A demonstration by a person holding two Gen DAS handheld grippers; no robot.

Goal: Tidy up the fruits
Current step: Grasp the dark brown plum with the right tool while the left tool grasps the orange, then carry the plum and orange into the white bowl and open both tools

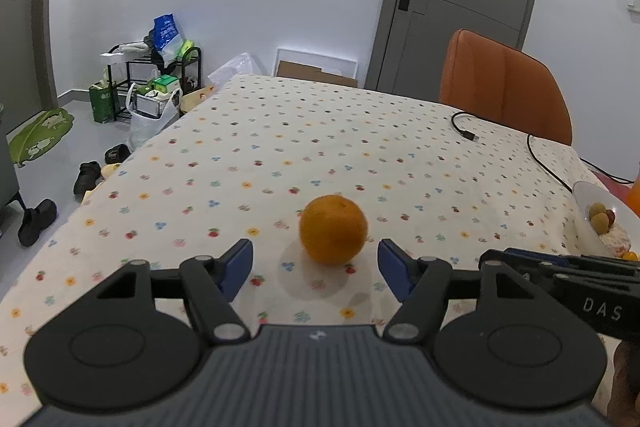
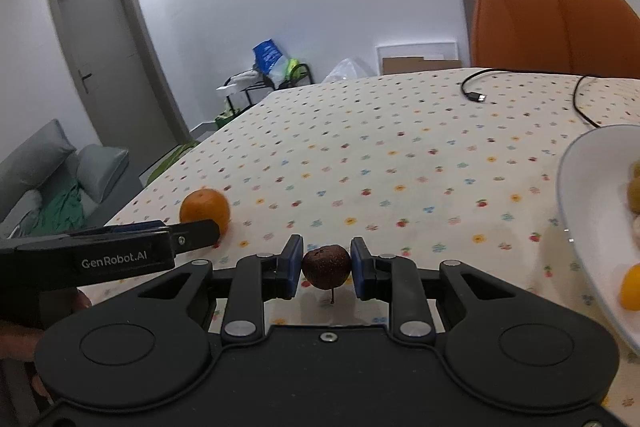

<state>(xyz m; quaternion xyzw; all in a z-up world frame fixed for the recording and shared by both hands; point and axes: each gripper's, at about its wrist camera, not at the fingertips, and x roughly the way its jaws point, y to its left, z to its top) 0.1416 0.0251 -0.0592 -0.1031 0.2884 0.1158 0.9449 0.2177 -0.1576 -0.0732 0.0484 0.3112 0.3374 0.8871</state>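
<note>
An orange [image 1: 333,229] rests on the flower-print tablecloth [image 1: 280,147], just ahead of my left gripper [image 1: 316,269], which is open with its blue pads on either side and apart from the fruit. In the right wrist view the same orange [image 2: 205,209] lies at the left, behind the left gripper's body [image 2: 108,251]. My right gripper [image 2: 326,267] is shut on a small dark brown fruit [image 2: 326,266] with its stem hanging down, held slightly above the cloth. A white bowl [image 2: 580,187] at the right holds several small fruits.
A black cable [image 1: 464,131] with a plug lies on the far right of the table. An orange chair [image 1: 504,83] stands behind the far edge. The bowl [image 1: 588,195] sits at the table's right side. Shoes and a cluttered rack [image 1: 152,83] are on the floor at left.
</note>
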